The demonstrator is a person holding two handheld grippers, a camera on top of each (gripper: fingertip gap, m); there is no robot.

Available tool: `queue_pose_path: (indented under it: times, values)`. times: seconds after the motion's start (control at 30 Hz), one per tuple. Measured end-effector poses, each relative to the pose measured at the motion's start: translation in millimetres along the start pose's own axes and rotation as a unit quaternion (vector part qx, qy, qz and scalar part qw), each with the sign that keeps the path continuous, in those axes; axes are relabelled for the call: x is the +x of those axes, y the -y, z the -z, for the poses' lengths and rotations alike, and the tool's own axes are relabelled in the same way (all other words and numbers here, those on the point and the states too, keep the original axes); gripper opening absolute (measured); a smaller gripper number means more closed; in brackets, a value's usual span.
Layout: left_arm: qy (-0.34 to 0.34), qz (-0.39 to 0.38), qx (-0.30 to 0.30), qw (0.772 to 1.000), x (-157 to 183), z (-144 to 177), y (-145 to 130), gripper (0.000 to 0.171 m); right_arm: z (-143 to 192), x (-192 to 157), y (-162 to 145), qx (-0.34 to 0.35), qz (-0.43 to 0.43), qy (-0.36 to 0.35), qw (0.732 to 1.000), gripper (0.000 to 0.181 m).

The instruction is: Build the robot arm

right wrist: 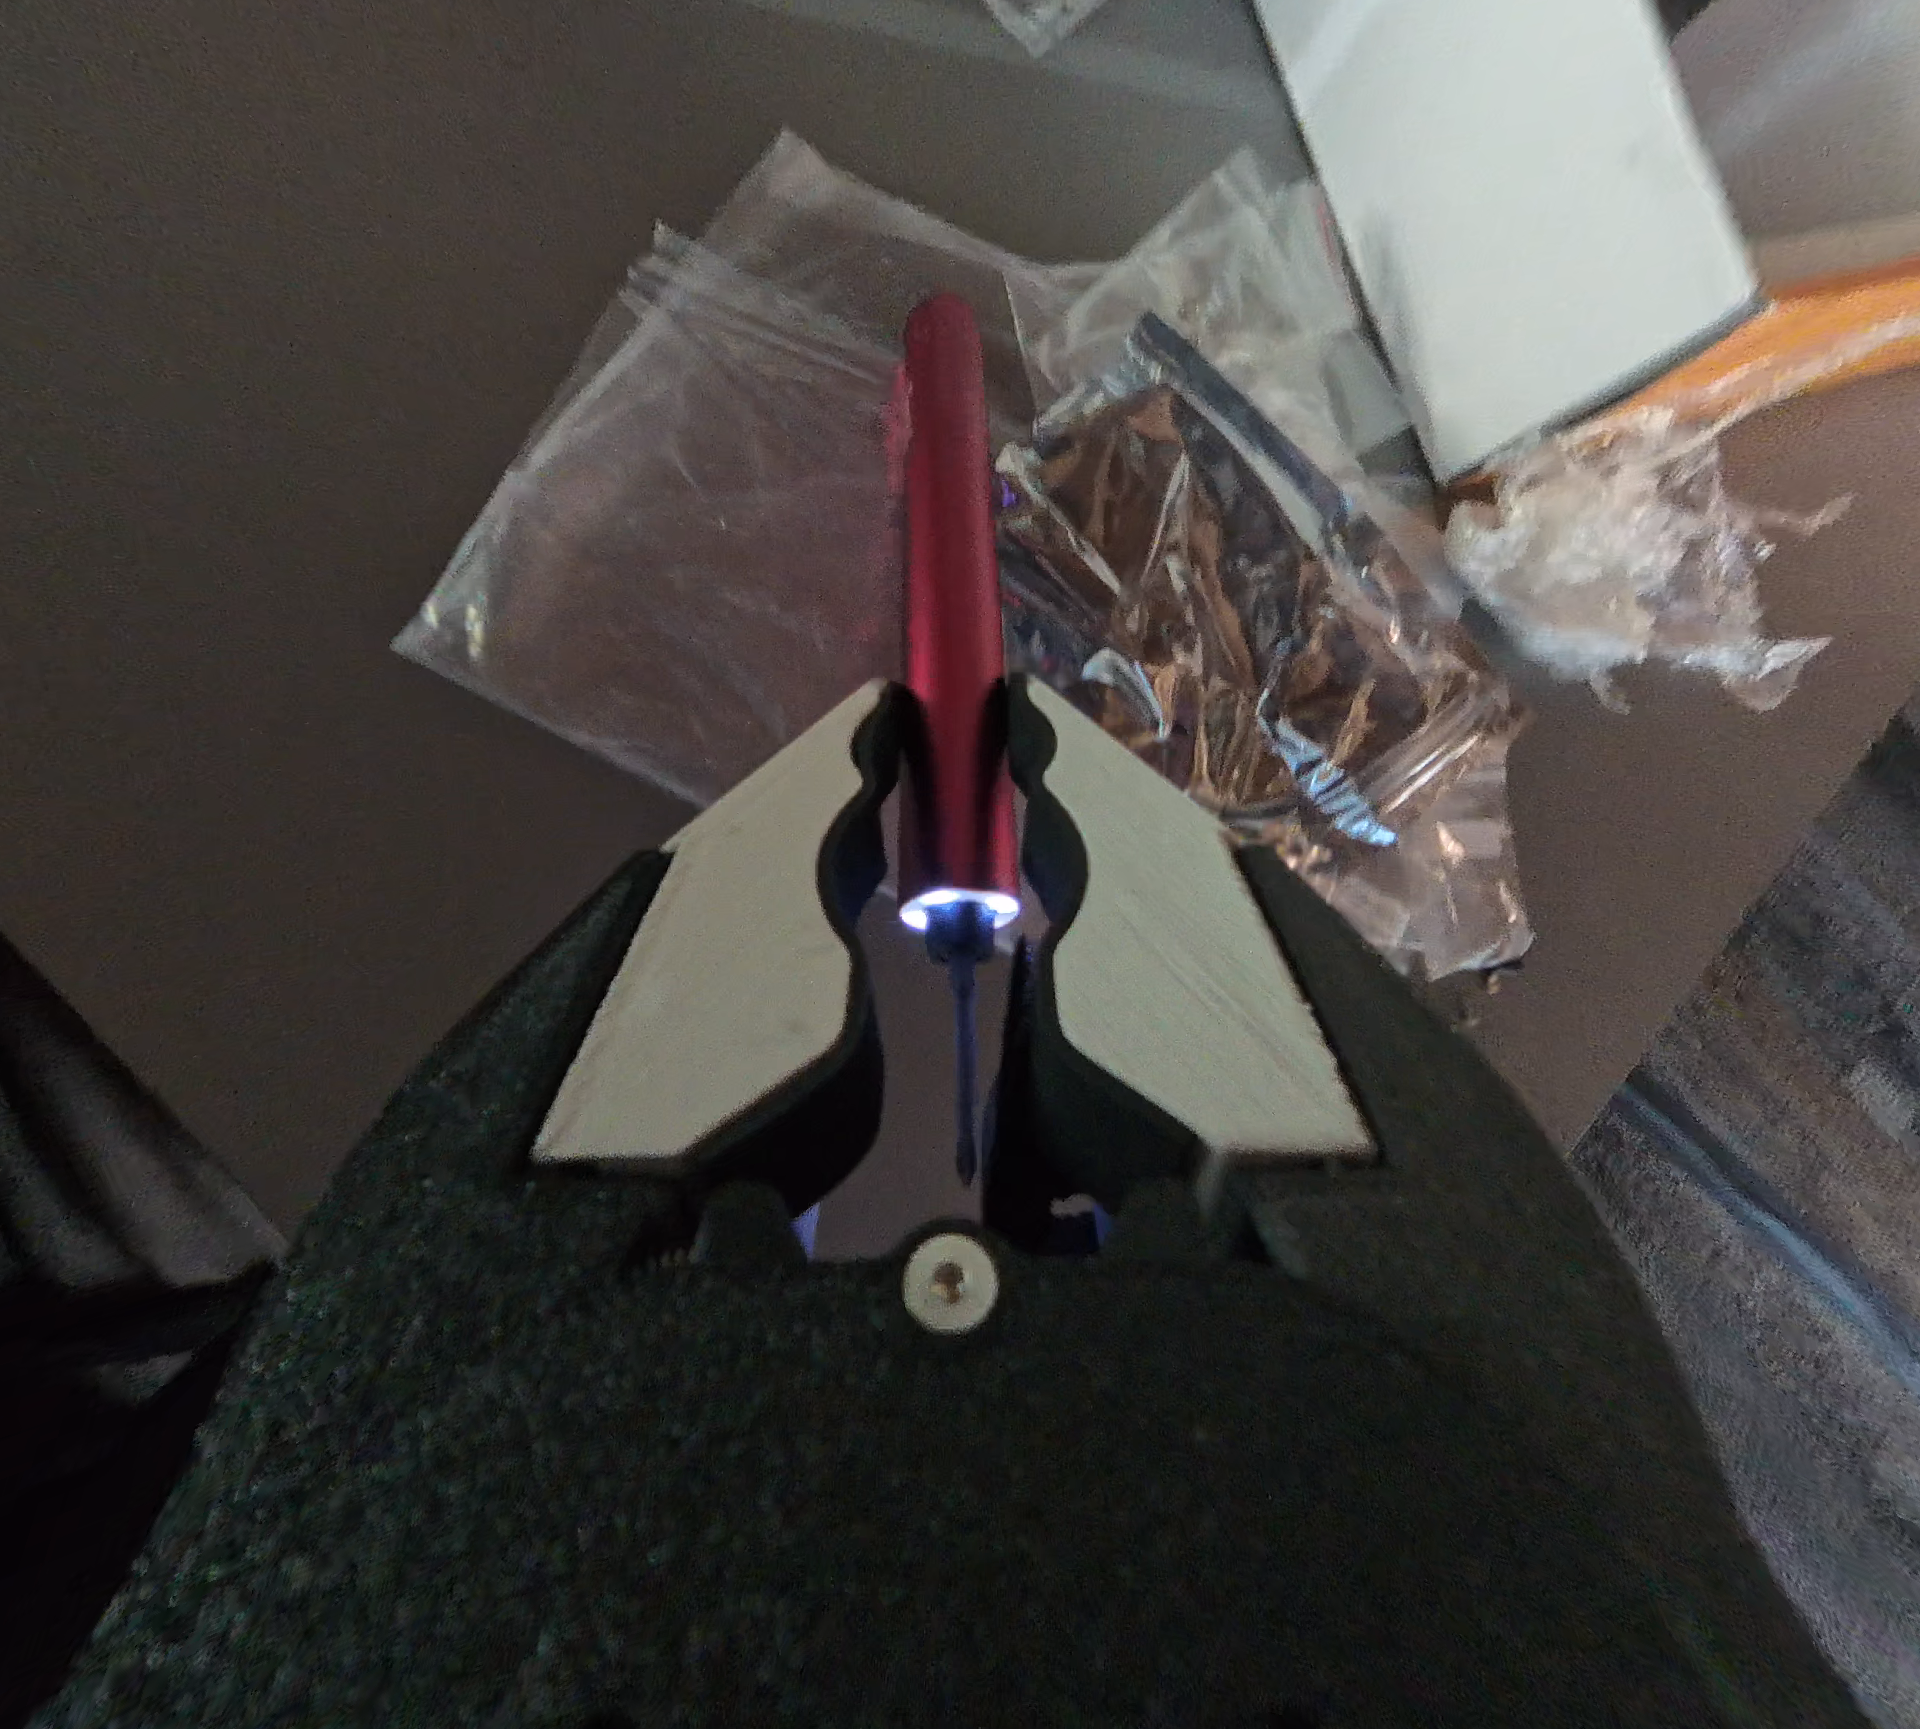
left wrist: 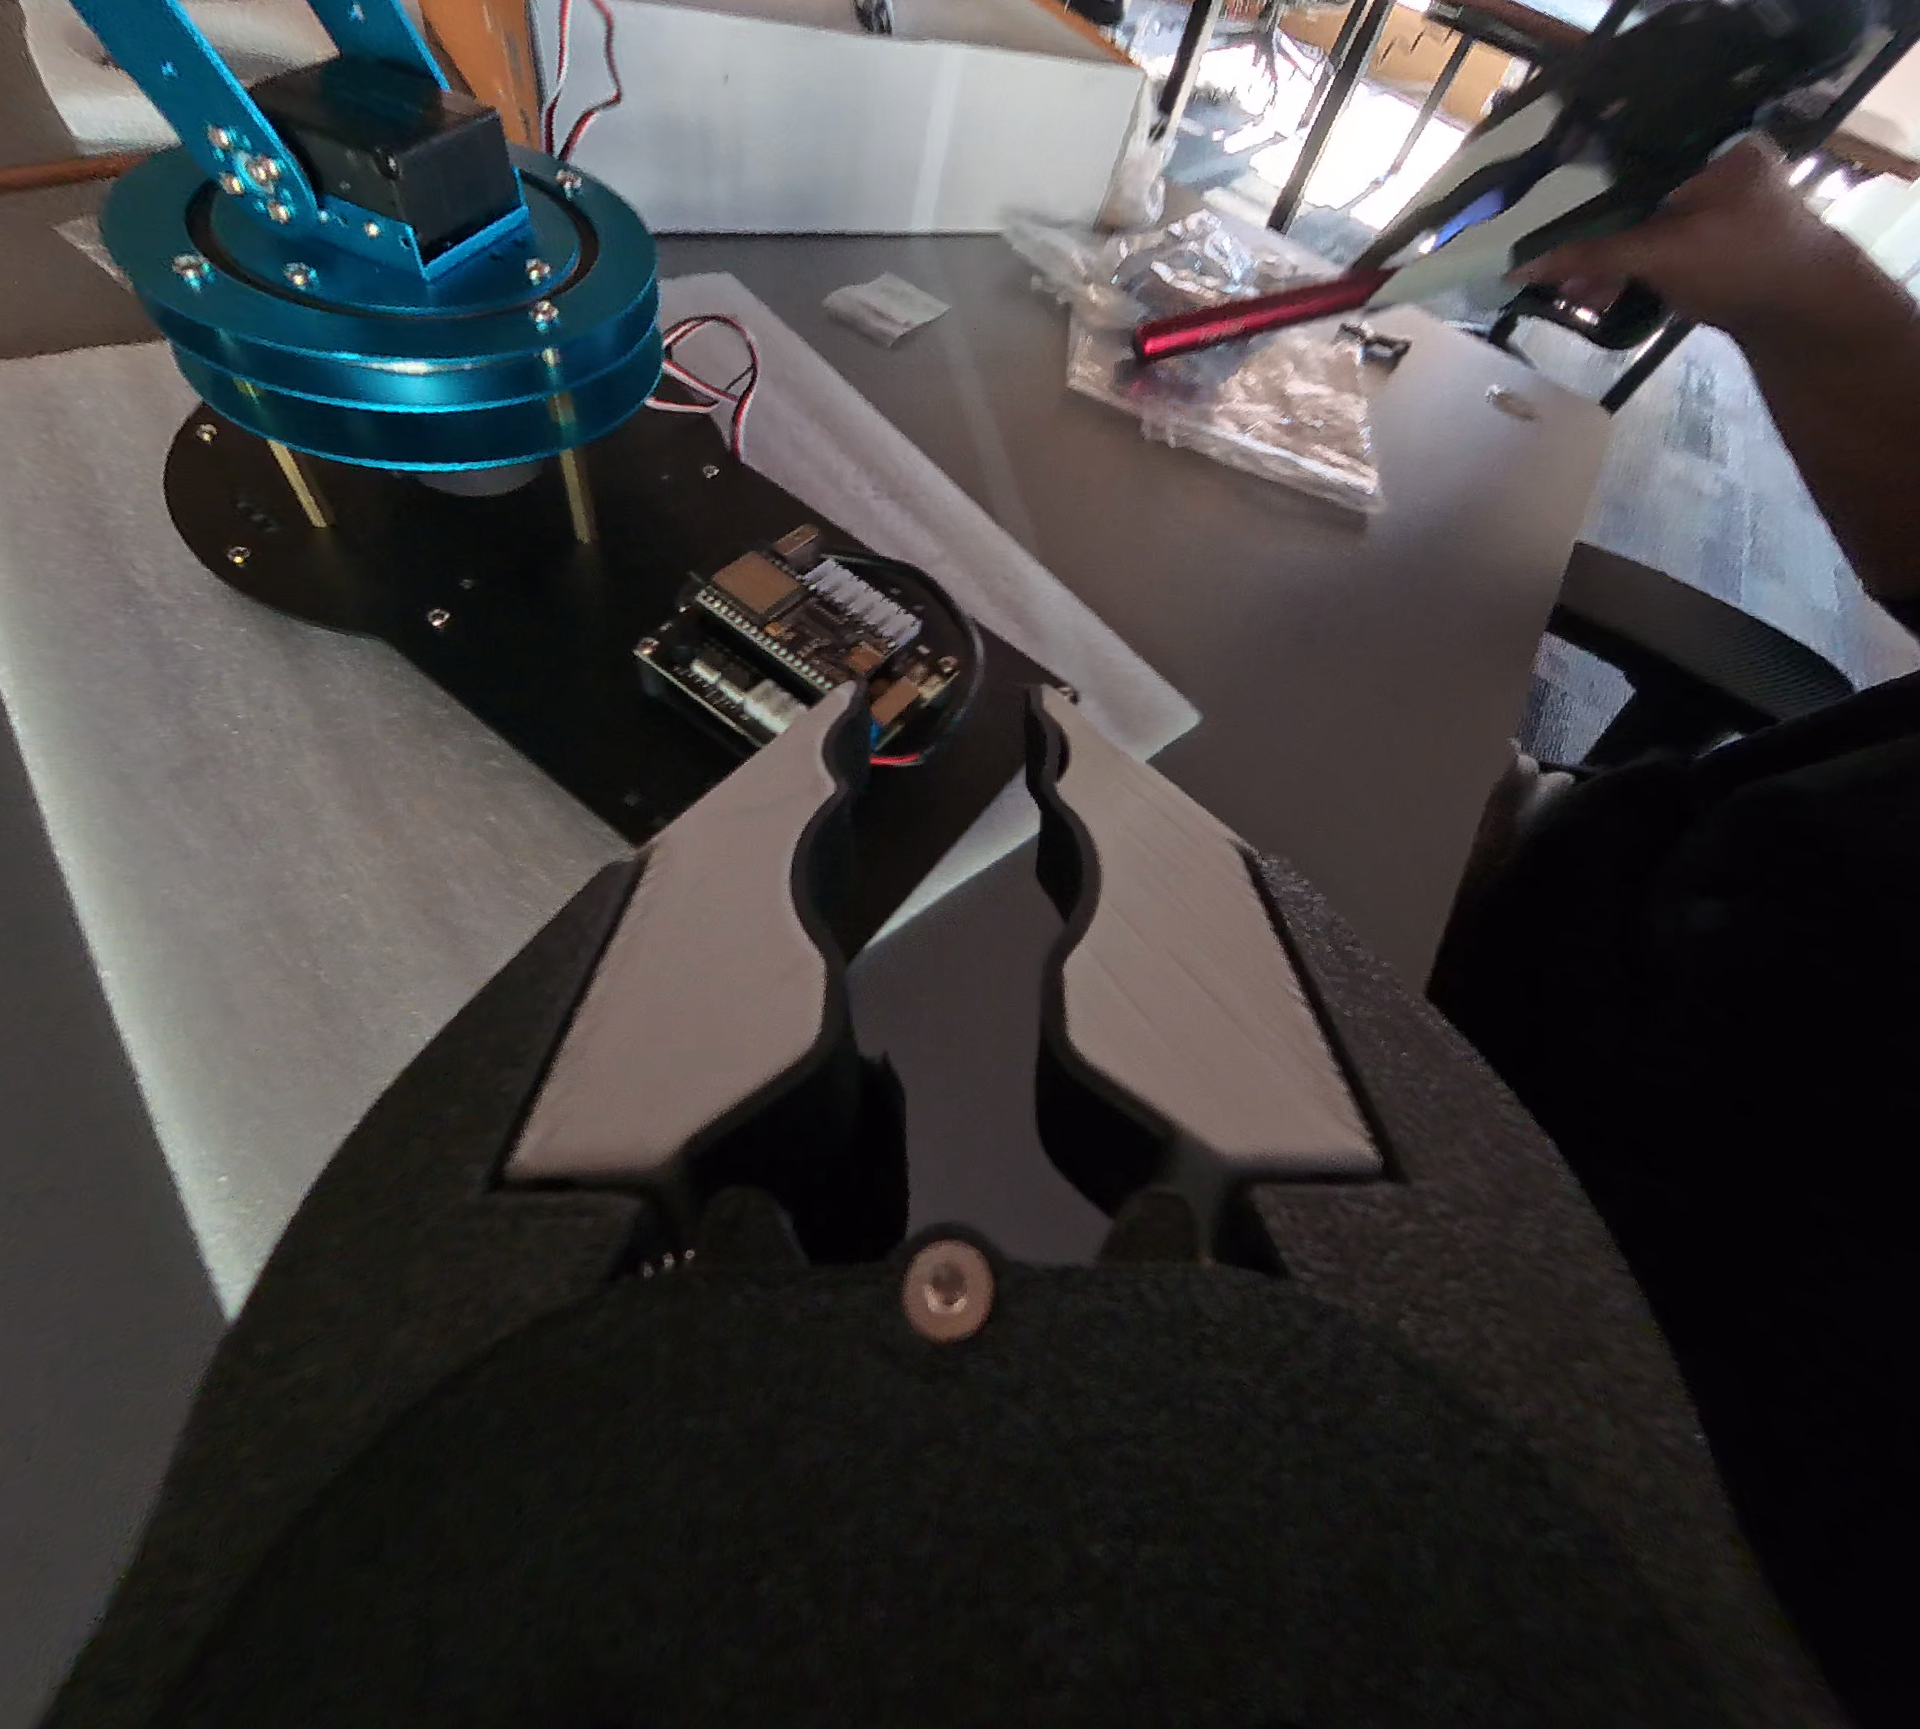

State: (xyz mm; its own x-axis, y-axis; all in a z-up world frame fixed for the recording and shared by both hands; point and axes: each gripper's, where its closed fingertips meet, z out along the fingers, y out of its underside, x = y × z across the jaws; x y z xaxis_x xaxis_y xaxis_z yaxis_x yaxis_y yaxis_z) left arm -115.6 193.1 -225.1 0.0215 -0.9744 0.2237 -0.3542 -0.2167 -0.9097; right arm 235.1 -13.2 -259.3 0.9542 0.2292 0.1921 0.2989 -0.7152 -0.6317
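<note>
The right gripper [right wrist: 954,713] clamps a red screwdriver [right wrist: 951,599] between its jaws, handle pointing forward above clear plastic bags [right wrist: 665,536] on the table [right wrist: 260,329]. The left gripper [left wrist: 945,703] hovers with jaws apart, empty, just beside a circuit board [left wrist: 790,640] on a black baseplate [left wrist: 499,599].

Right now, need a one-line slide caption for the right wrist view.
Right gripper shut on a red screwdriver, bit toward the camera, above clear bags on a dark table.
</note>
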Motion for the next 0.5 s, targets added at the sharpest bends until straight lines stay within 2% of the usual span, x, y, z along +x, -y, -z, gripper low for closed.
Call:
queue_pose_path:
  times: [0.07, 0.17, 0.27, 0.33, 0.4, 0.47, 0.5]
  values:
    - [0.003, -0.004, 0.009, 1.000, 4.1, 4.0, 3.6, 0.028, -8.6, 1.7, -10.8, -0.023, -0.009, 0.006, 1.000, 0.019]
    - [0.023, -0.011, 0.016, 1.000, -3.2, 7.8, 13.1, 0.029, -26.8, -7.2, -27.7, -0.062, -0.029, 0.052, 0.996, 0.019]
    - [0.050, -0.027, 0.021, 0.998, -27.5, 9.4, 35.7, 0.043, -31.5, -15.6, -29.5, -0.054, -0.079, 0.086, 0.992, 0.020]
    - [0.059, -0.047, 0.034, 0.997, -53.1, 6.5, 58.5, 0.057, -32.3, -14.6, -33.9, -0.061, -0.107, 0.091, 0.988, 0.023]
    - [0.049, -0.058, 0.028, 0.997, -84.6, -7.1, 72.2, 0.087, -32.9, -11.7, -33.4, -0.049, -0.118, 0.076, 0.989, 0.029]
    - [0.009, -0.065, -0.018, 0.998, -113.7, -31.6, 69.8, 0.101, -28.9, -1.0, -24.6, -0.038, -0.136, 0.026, 0.990, 0.040]
    - [-0.013, -0.069, -0.034, 0.997, -126.0, -43.7, 70.2, 0.106, -24.6, 3.1, -9.1, -0.016, -0.147, -0.005, 0.989, 0.044]
